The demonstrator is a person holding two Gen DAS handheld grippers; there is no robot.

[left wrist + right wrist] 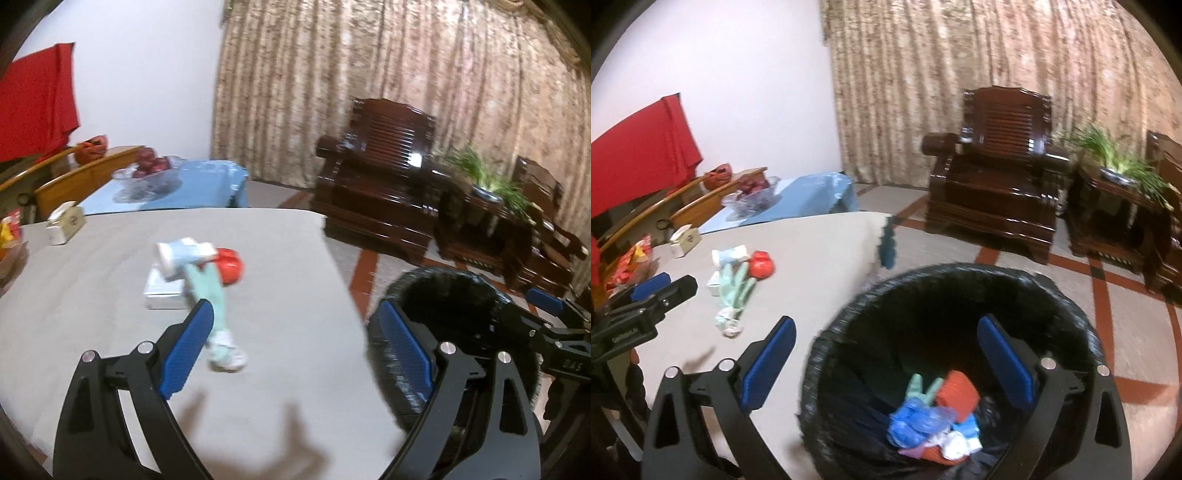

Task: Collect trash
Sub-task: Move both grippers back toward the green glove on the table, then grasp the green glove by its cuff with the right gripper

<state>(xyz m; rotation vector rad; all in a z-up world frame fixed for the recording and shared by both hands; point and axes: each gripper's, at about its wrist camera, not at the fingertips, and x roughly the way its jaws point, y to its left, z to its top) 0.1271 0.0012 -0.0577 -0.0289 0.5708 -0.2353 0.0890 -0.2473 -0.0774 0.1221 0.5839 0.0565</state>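
A heap of trash lies mid-table: a white and pale-blue crumpled cup [181, 256], a red lump [231, 267], mint-green wrappers [212, 306] and a flat white box [162, 291]. My left gripper [295, 350] hangs open just short of the wrappers, with nothing between its blue pads. A black-lined bin [960, 267] stands off the grey table's [812, 258] right edge. My right gripper [886, 362] is open and empty over it. Blue, red, green and white trash [934, 417] lies inside the bin. A blurred dark-teal scrap [887, 243] shows at the table edge above the bin.
A small tissue box [64, 223] and snack packets [11, 229] sit at the table's far left. Behind are a blue-covered table with a fruit bowl [151, 173], a dark wooden armchair [376, 192], a potted plant [491, 177] and red cloth [33, 99].
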